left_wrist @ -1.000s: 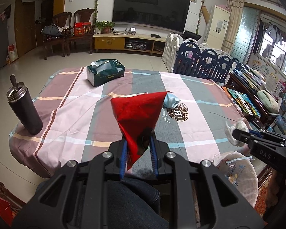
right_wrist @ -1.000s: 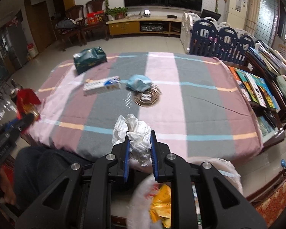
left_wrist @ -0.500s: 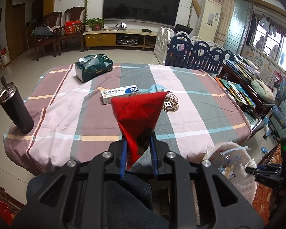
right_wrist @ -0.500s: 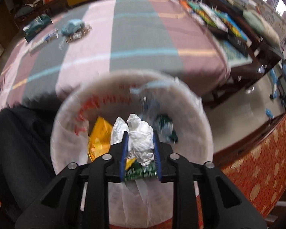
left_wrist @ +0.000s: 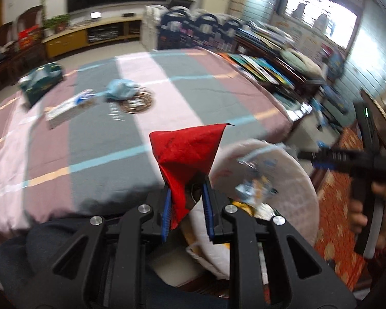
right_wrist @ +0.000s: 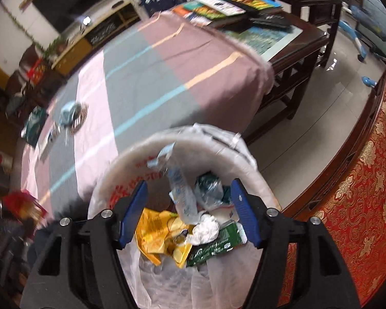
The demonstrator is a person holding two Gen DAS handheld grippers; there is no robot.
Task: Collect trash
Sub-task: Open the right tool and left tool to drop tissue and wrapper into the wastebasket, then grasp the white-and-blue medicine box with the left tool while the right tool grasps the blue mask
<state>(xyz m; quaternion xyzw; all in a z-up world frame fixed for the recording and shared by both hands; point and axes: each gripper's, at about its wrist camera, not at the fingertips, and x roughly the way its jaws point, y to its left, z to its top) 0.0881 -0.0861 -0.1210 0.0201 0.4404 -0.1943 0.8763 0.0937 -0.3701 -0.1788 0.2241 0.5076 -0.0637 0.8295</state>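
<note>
Hanging over the trash bin [right_wrist: 254, 170], your right claw [right_wrist: 189, 215] has just been opening; its blue pads [right_wrist: 133, 213] now stand wide apart with nothing pressed between them. Below the gap, the crumpled white tissue [right_wrist: 205, 229] lies loose inside the bin's white liner, on top of a yellow wrapper [right_wrist: 157, 237] and a green carton [right_wrist: 213, 244], just beside a clear plastic bottle [right_wrist: 182, 195].

Your left claw [left_wrist: 187, 206] is clamped on the red wrapper [left_wrist: 187, 154], whose pointed lower end sits between the blue pads while the wide top fans out above them. In the left wrist view the wrapper hangs near the bin's rim [left_wrist: 296, 170], at the edge of the bench [left_wrist: 103, 134] with its striped cloth.

On the bench you have a white and blue box [left_wrist: 69, 108], a pale blue mask [left_wrist: 121, 91] resting on a round coaster [left_wrist: 141, 101], and a dark green tissue pack [left_wrist: 41, 82] farther back, all well apart from the bin.
</note>
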